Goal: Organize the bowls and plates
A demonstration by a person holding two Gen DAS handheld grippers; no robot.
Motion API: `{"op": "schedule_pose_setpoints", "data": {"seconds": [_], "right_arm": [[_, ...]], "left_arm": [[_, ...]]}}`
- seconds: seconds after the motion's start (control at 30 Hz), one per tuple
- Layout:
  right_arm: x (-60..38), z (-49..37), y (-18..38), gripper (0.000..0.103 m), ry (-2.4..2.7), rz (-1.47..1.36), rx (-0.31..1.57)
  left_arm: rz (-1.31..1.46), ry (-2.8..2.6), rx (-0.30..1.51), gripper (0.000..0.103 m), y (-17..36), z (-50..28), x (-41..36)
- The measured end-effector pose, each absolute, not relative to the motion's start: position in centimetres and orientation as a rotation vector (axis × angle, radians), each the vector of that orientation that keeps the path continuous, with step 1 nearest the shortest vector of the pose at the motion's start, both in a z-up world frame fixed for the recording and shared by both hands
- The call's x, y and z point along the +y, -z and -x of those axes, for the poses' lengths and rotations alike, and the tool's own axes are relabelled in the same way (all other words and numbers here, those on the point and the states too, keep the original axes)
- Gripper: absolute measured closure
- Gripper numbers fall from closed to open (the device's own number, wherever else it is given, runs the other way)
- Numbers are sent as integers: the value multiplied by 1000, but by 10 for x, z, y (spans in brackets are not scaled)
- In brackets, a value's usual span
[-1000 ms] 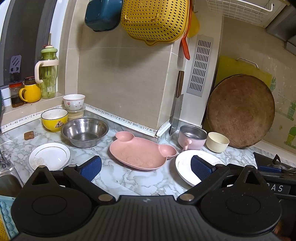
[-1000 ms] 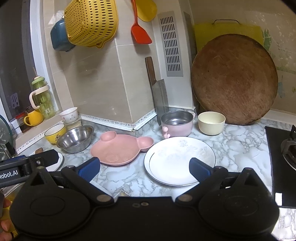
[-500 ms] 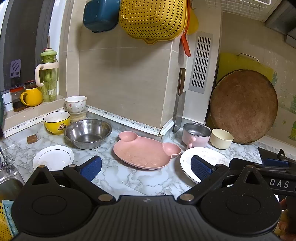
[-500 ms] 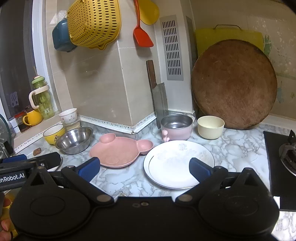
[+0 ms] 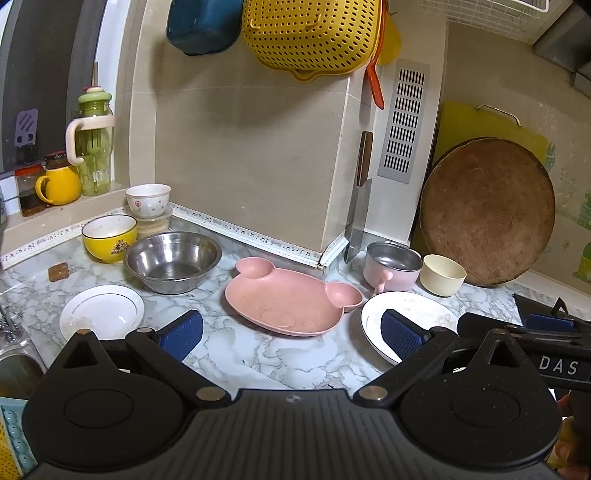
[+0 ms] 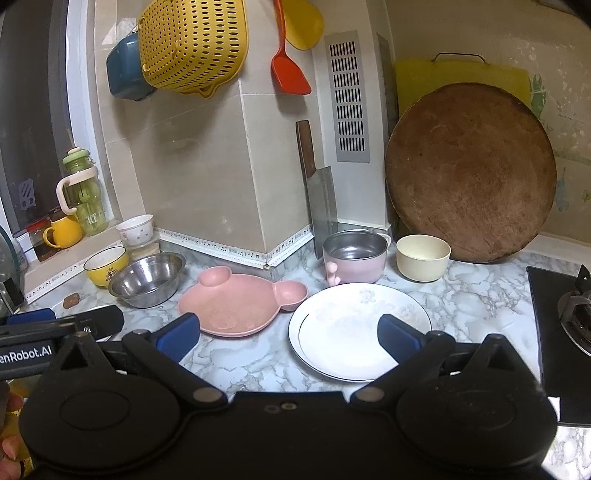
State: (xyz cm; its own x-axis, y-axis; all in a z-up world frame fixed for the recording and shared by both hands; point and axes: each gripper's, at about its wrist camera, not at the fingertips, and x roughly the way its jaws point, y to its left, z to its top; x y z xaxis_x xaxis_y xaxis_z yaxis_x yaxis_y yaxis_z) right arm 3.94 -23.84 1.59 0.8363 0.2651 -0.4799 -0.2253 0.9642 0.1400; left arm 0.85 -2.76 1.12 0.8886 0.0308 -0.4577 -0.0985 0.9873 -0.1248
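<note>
A pink bear-shaped plate (image 5: 288, 301) (image 6: 240, 301) lies mid-counter. To its right rests a large white plate (image 5: 417, 314) (image 6: 347, 325), to its left a small white plate (image 5: 101, 314). Behind them stand a steel bowl (image 5: 171, 260) (image 6: 147, 278), a yellow bowl (image 5: 109, 236) (image 6: 105, 264), a white floral bowl (image 5: 147, 199) (image 6: 135, 229), a pink steel-lined cup (image 5: 391, 264) (image 6: 354, 258) and a cream bowl (image 5: 443, 275) (image 6: 423, 256). My left gripper (image 5: 291, 332) hangs open and empty in front of the pink plate. My right gripper (image 6: 288, 336) is open and empty above the large plate's near left edge.
A cleaver (image 6: 319, 203) and a round wooden board (image 6: 469, 173) lean on the wall. A yellow colander (image 5: 310, 33) and red spatula (image 6: 288, 70) hang above. A black stove (image 6: 561, 332) is at the right, a sink (image 5: 14, 365) at the left.
Both grippers have drawn back and risen slightly, so the dishes sit a little farther off in both views. Nothing on the counter moved.
</note>
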Motion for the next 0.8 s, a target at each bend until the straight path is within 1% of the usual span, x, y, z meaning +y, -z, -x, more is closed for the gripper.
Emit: {"op": "schedule_pose_setpoints", "data": {"seconds": [0.23,0.43,0.57,0.7,0.8], "right_arm": [[-234,-54,-11,0,-219,-65,548],[-249,-73,-1,1,-121,-38,575],[-270,-94,12,3,-64,-6,617],[-288,-116,30,4,-26,10,676],[-297,-129,43,6,-19,14,720]], "left_arm": [[134,10,490,0,-2,-32,-27],[109,54,504,0,16,-65,-41],[82,92,526,0,28,-93,-58],[61,106,579,0,42,-122,-75],[58,114,615,0,52,-141,-84]]}}
